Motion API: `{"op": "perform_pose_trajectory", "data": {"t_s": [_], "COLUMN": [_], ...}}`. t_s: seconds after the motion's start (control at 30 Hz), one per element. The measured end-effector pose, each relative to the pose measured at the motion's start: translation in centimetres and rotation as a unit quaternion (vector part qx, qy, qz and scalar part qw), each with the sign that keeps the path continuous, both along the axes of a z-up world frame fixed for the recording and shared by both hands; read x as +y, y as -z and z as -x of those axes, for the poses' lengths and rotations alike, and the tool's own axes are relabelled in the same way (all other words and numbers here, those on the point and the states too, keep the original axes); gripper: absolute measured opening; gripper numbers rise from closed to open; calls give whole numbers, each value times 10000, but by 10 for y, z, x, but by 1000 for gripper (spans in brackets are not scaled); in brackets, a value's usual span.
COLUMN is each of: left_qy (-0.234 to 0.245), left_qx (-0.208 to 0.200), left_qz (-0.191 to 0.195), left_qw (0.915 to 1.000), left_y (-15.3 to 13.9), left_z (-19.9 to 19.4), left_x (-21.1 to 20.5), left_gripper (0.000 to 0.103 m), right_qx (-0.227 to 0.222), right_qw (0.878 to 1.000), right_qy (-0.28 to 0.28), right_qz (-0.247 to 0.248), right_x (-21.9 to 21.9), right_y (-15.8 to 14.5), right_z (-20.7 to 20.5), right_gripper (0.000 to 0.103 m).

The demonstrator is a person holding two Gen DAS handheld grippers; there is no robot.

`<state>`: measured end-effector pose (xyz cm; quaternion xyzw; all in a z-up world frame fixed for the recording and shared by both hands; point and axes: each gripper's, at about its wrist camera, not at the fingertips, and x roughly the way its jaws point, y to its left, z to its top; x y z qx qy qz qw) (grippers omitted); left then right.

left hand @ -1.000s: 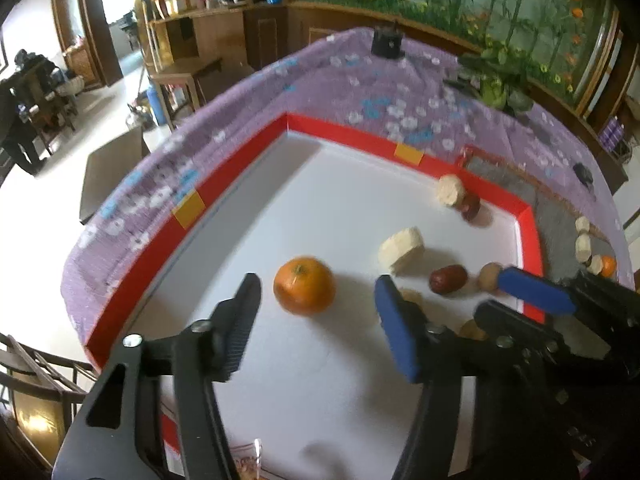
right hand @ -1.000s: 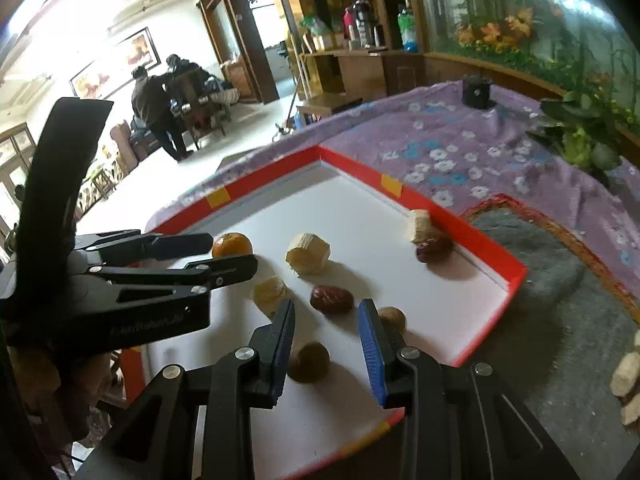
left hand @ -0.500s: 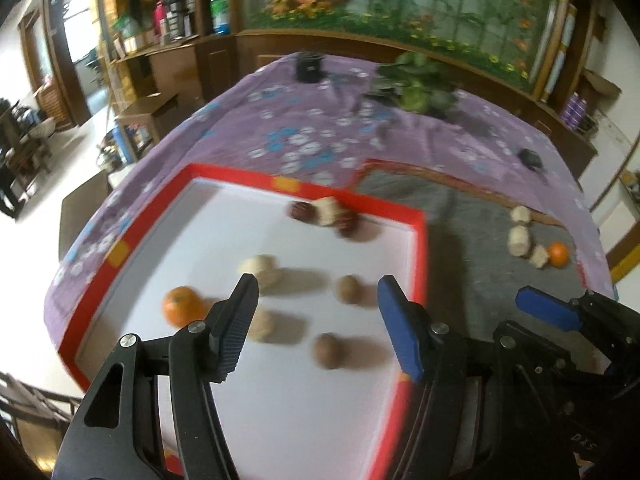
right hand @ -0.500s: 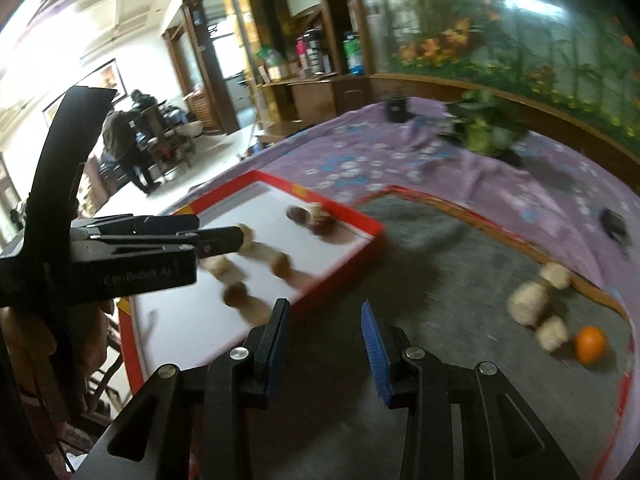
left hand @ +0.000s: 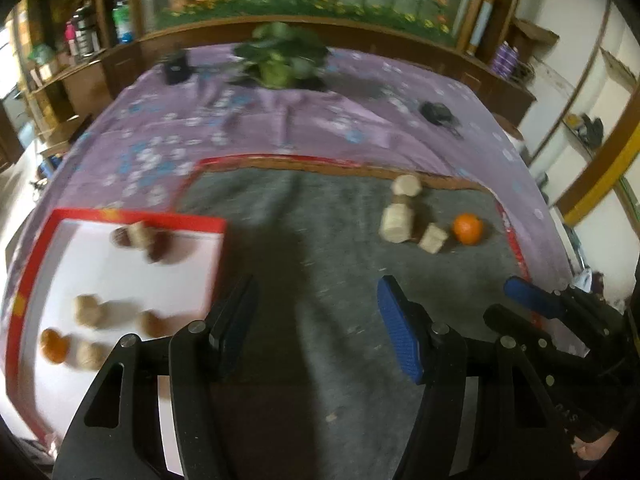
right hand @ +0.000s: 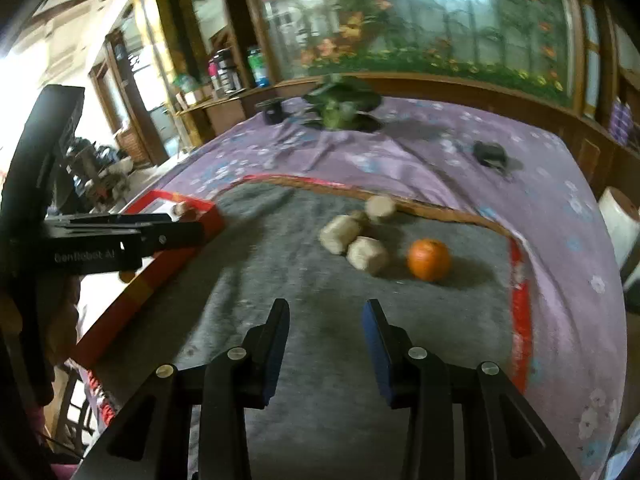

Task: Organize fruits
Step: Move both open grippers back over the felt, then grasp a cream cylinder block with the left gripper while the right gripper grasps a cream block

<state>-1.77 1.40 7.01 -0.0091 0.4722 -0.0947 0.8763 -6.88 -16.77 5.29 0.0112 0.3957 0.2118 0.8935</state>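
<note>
- While right gripper (right hand: 326, 336) is opening over grey mat (right hand: 280, 280), nothing is sitting between its jaws.
- Left gripper (left hand: 314, 322) is hanging wide, empty.
- Lettering at left of the right-wrist view is reading roughly "GenRobot AI", blurred.

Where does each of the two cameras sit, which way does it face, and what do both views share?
Left wrist: on the left tongs, facing down over the grey mat; open fingers, the right tongs at the right edge, the red-rimmed tray on the left.
Right wrist: on the right tongs, jaws opening and empty, facing the mat; the left tongs at the left edge.
Shared: the orange and pale fruit chunks on the mat.
</note>
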Motion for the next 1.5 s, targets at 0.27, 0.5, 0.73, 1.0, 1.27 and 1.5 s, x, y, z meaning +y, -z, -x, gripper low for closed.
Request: {"op": "perform_pose_trajectory", "data": {"t_s": [0.27,0.5,0.73,1.0,1.27,1.5], "left_qy": [260,203,-146,-455,-97,104], "left_qx": [518,731,552,705,838,935], "left_qz": [264,341,-183,187,63,-379], "left_qw": [9980,9965,9982,9963,9964,9948], "left_y": [22,37,38,29,42,57], "left_z": [-44,-77,-85,-86,-95,-99], "left_x": [-37,-52,-28,11,-22,-37], "left_gripper": [62,62,71,70,70,56], "right_qx": [63,167,162,96,182,189], "right_qw": [9997,9993,9991,9991,9992,9990], "right_qy": [182,172,113,11,30,-32], "right_qz": [-180,-283,-374,-415,-368,-401], "right_x": [-29,-36,-35,-31,-29,-26], "right_y": [7,15,15,11,14,15], "right_z": [-6,-15,-19,-19,-21,-25], "right_gripper": [38,38,38,38,39,39]}}
